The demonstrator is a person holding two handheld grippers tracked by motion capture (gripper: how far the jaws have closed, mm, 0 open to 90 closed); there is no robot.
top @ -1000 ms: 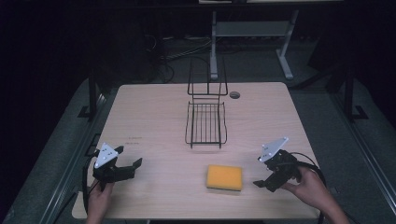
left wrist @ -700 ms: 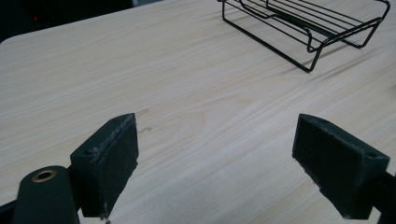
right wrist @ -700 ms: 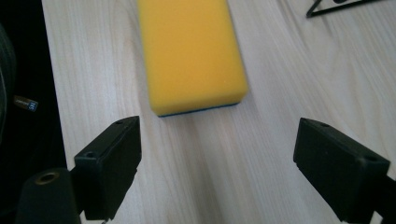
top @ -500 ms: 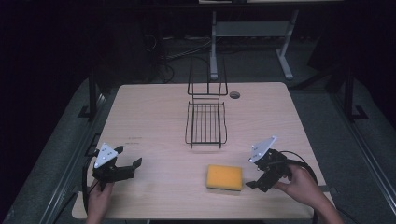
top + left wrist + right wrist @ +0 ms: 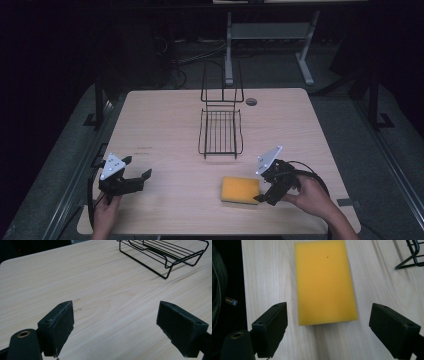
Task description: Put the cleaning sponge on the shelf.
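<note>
Sponge (image 5: 240,190), yellow and rectangular, lies flat on the bench (image 5: 165,120), a little nearer the person than the black wire rack (image 5: 220,131) and slightly to its right. The right gripper (image 5: 267,187) sits just beside the sponge's right edge, its jaws spread wide and holding nothing; in the right gripper view the sponge (image 5: 325,282) lies ahead of the right gripper (image 5: 328,332), its near end between the lines of the two jaws but not touching either. A corner of the wire rack (image 5: 412,255) shows beyond the sponge there. The left gripper (image 5: 131,181) rests well to the left of the sponge, its jaws also wide apart over bare wood, with the wire rack (image 5: 162,252) farther off.
</note>
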